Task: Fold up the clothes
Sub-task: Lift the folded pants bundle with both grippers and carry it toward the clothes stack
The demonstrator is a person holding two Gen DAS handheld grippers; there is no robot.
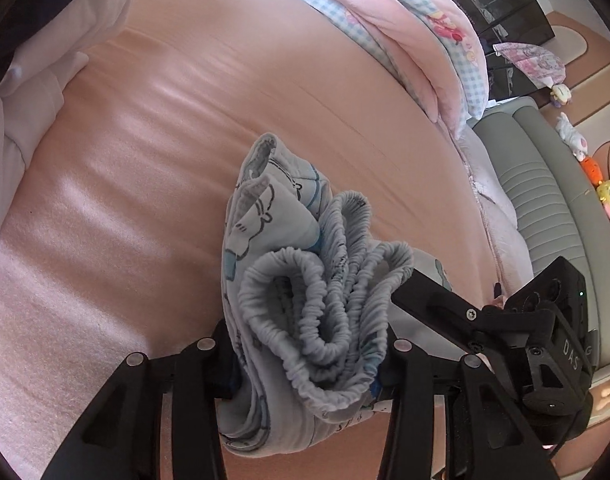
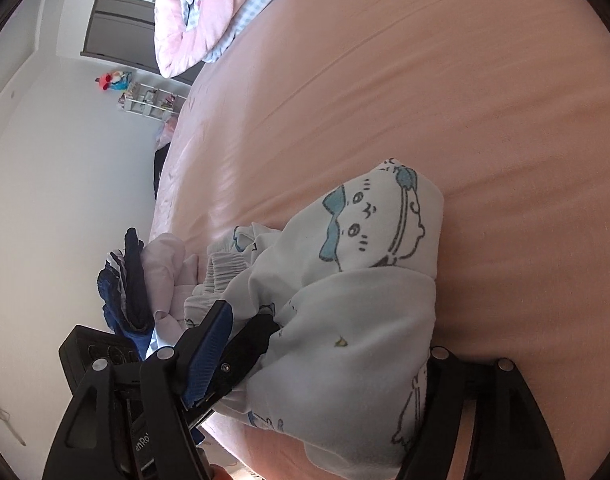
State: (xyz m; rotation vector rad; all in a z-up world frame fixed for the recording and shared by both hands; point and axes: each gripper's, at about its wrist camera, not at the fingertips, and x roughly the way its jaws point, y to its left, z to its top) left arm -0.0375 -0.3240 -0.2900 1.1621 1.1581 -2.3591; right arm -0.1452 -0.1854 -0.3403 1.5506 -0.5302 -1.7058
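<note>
A pale blue garment with cartoon prints and a gathered elastic waistband lies bunched on the pink bed sheet. My left gripper is shut on the waistband end of it. The same garment fills the right wrist view, a cartoon face on top. My right gripper is shut on this folded bundle. The right gripper's body shows in the left wrist view, its finger pressed into the cloth. The left gripper's blue-padded finger shows in the right wrist view.
A pink and blue checked quilt lies heaped at the far side of the bed. White clothes are piled at the left; white and navy clothes lie by the bed edge. A grey bench with toys stands beside the bed.
</note>
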